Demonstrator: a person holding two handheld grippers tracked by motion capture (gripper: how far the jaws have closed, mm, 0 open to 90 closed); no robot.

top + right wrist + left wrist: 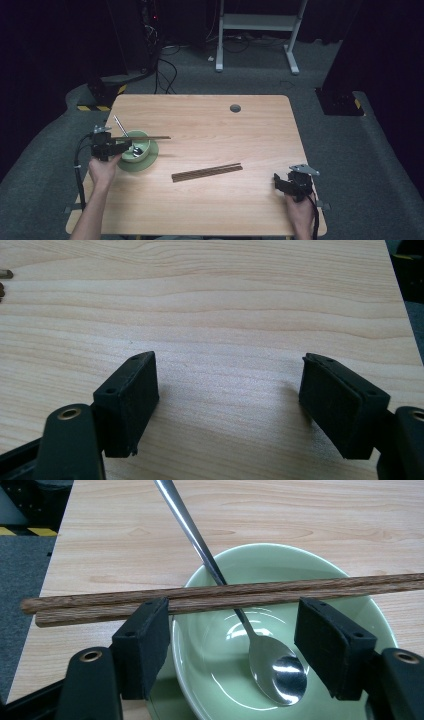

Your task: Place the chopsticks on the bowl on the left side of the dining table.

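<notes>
Left gripper [230, 645]: hovering with jaws spread wide, gripping nothing, just short of the green bowl [350, 595].
Chopsticks on bowl [220, 596]: lying across the rim, long axis running crosswise to the jaws, just beyond the pads.
Spoon [270, 665]: resting inside the bowl.
Second chopstick pair [207, 172]: lying mid-table, between both hands.
Right gripper [230, 405]: idling agape over bare table [225, 305].

Bowl [325, 585]: glossy green glaze. Spoon [277, 672]: polished mirror-bright metal. Chopsticks [225, 596]: dark, grained wood, matt. Surface [125, 530]: pale smooth wood-grain. Hand-held gripper pads [142, 645]: matt black.
</notes>
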